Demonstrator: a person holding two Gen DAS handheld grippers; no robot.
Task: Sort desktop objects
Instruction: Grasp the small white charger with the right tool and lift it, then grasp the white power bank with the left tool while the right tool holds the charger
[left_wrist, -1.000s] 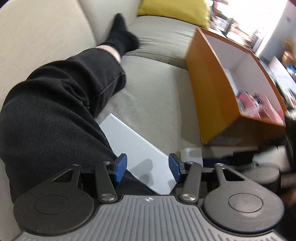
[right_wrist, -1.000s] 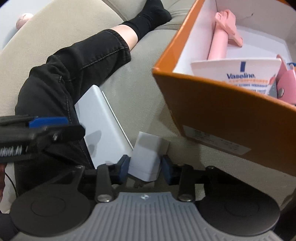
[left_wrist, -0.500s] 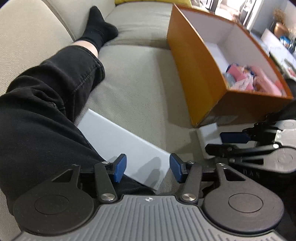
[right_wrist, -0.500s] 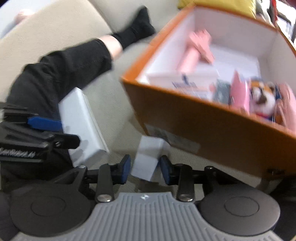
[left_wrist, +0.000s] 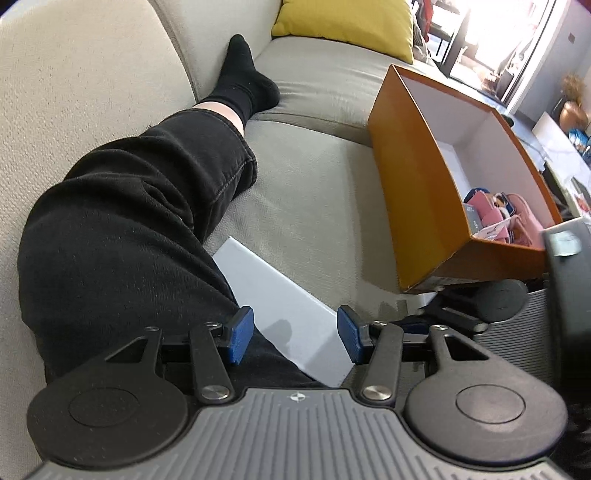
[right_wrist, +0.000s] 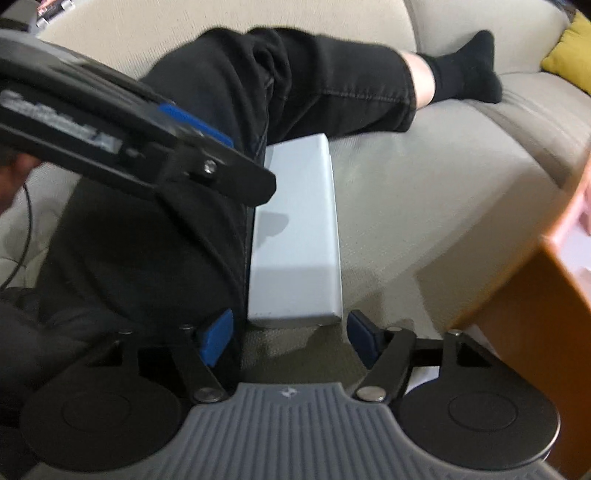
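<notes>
Lying on the sofa (right_wrist: 424, 206) against the leg (right_wrist: 177, 236), the white box (right_wrist: 295, 236) is pointing its long axis away from the right gripper (right_wrist: 291, 334), whose empty fingers have just been opening wide at its near end, while the left gripper (left_wrist: 293, 334) is hovering half open and empty above it.

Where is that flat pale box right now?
The flat pale box lies on the beige sofa seat, tucked against the person's black trouser leg. The orange box sits to its right in both views.
</notes>
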